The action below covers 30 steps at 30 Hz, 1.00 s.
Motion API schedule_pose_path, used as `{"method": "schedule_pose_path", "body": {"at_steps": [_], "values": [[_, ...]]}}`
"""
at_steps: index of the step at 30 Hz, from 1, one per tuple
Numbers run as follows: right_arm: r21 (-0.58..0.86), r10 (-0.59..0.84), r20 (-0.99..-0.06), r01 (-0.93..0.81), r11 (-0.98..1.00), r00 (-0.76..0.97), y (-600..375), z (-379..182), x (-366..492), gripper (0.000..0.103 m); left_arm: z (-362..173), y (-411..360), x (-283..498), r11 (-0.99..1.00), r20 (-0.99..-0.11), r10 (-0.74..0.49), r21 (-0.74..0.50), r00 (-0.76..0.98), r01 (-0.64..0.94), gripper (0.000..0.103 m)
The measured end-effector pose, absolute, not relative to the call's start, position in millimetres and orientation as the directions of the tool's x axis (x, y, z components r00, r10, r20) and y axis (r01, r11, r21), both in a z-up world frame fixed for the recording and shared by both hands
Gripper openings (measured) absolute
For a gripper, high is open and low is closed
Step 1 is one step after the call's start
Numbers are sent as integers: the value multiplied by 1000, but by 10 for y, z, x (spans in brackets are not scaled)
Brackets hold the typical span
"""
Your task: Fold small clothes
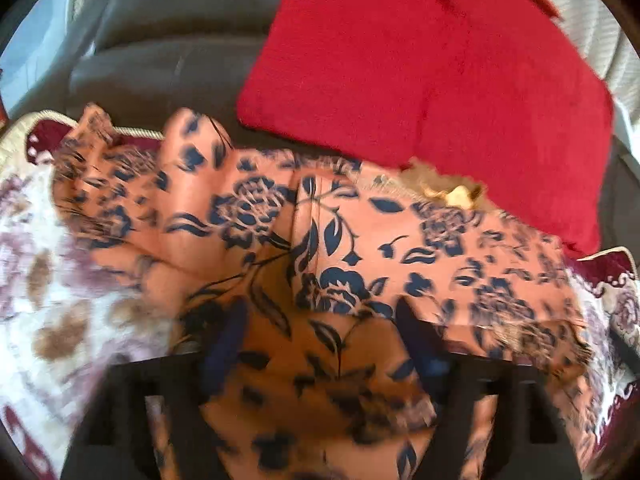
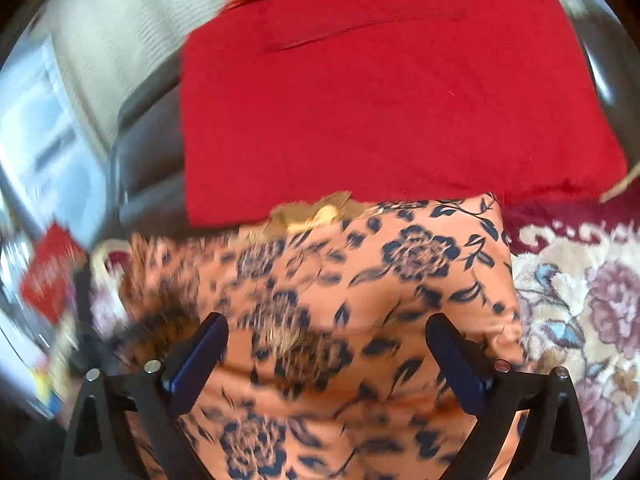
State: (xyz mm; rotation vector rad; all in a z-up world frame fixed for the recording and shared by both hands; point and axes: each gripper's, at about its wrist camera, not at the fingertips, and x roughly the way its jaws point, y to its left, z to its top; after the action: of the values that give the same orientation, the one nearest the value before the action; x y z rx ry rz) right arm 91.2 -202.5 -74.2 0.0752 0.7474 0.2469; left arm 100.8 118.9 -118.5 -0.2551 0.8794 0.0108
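An orange garment with a dark blue flower print [image 1: 340, 248] lies spread across a flowered blanket, partly folded, with a gold trim at its far edge [image 1: 456, 194]. My left gripper [image 1: 320, 320] hovers over its near part with both dark fingers wide apart and nothing pinched between them. In the right wrist view the same garment [image 2: 360, 288] fills the lower middle. My right gripper [image 2: 326, 340] stands open above it, the blue pads [image 2: 200, 356] well apart and the cloth lying below them, not clamped.
A red cushion [image 1: 420, 64] lies just beyond the garment, touching its far edge, also the red cushion [image 2: 380, 100]. The flowered blanket [image 2: 580, 300] with a dark red border extends right. A grey sofa back [image 1: 168, 40] rises behind. A window [image 2: 36, 132] is at left.
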Motion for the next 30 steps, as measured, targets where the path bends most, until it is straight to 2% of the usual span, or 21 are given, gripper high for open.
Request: {"method": "schedule_pose_path", "body": {"at_steps": [1, 3, 6, 12, 16, 21, 22, 24, 26, 27, 29, 30], "values": [[91, 195, -688, -184, 979, 699, -1916, -926, 837, 101, -1076, 1271, 884, 967, -739, -102, -231, 666, -109, 84], [63, 171, -721, -182, 981, 671, -1821, -1205, 775, 101, -947, 1524, 710, 948, -709, -137, -297, 692, -117, 85], [-18, 123, -684, -184, 983, 719, -1778, -1281, 675, 101, -915, 2162, 568, 882, -676, -152, -422, 721, -209, 85], [-21, 122, -678, -185, 982, 725, -1821, -1419, 661, 103, -1236, 3675, 825, 620, -673, -146, -633, 725, -463, 84], [-67, 87, -671, -177, 982, 736, -1788, -1418, 612, 103, -1336, 4181, 1255, 579, -686, -113, -634, 719, -513, 84], [-24, 118, -670, -179, 983, 733, -1846, -1427, 643, 103, -1562, 4615, 1802, 525, -712, -112, -635, 693, -567, 84], [-23, 117, -670, -179, 984, 733, -1851, -1429, 647, 103, -1650, 4675, 1901, 511, -723, -122, -633, 680, -582, 77], [-22, 116, -668, -175, 984, 735, -1854, -1435, 650, 103, -1798, 4737, 2040, 499, -755, -122, -608, 644, -618, 57], [-22, 115, -667, -173, 985, 737, -1855, -1442, 651, 103, -1840, 4758, 2106, 523, -781, -87, -564, 618, -639, 16], [-19, 116, -666, -172, 985, 737, -1856, -1443, 650, 103, -1859, 4769, 2154, 538, -798, -84, -541, 597, -646, 10], [-12, 121, -667, -172, 985, 736, -1864, -1446, 656, 103, -1807, 4772, 2176, 551, -797, -68, -532, 601, -643, 8], [-10, 121, -667, -172, 985, 735, -1865, -1446, 656, 103, -1670, 4720, 2165, 580, -794, -16, -502, 608, -641, 8]]}}
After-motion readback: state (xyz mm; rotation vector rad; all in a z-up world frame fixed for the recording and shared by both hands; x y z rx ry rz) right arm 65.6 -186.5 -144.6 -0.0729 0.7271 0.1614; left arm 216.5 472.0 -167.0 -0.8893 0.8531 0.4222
